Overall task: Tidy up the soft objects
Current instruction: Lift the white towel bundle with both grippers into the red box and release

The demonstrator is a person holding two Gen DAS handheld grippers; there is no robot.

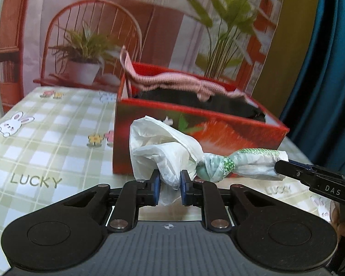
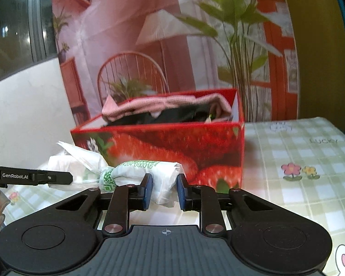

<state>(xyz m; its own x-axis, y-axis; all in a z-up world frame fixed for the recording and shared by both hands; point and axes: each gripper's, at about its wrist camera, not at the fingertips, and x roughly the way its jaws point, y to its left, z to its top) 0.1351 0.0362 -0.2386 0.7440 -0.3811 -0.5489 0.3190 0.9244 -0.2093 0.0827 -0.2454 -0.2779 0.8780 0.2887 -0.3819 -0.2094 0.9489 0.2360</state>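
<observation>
Printed in grey on the green-and-white checked tablecloth (image 1: 46, 124): "LUCKY", beside cartoon rabbits and small flowers. On the side of the right gripper (image 2: 164, 192) as seen from the left wrist camera: "DAS". On the left gripper (image 1: 170, 184) as seen from the right wrist camera: "GenRobot.AI". On the knotted plastic bag (image 1: 172, 154): green print with a checkered code patch and digits ending "04204 000016" (leading characters unreadable).

Bag white, thin and crumpled, twisted into a tight knot near its middle, loose folds fanning out on one side and a rolled printed end on the other. Held in the air just in front of the red strawberry-print box (image 1: 195, 126), stretched between the two grippers, above the tablecloth.

Left gripper clamped on the loose white end of the bag, blue pads pressing the plastic from both sides with only a narrow gap between them. Right gripper gripping the rolled printed end in the same way, pads partly closed against the bundle.

Inside the box: a pink ribbed cloth (image 1: 172, 80) draped over the top, one end sticking up above the near-left corner, over a dark fabric (image 2: 172, 115) (kind unclear). Behind the box: a printed backdrop (image 1: 92, 34) of a chair, potted plants and a lamp.
</observation>
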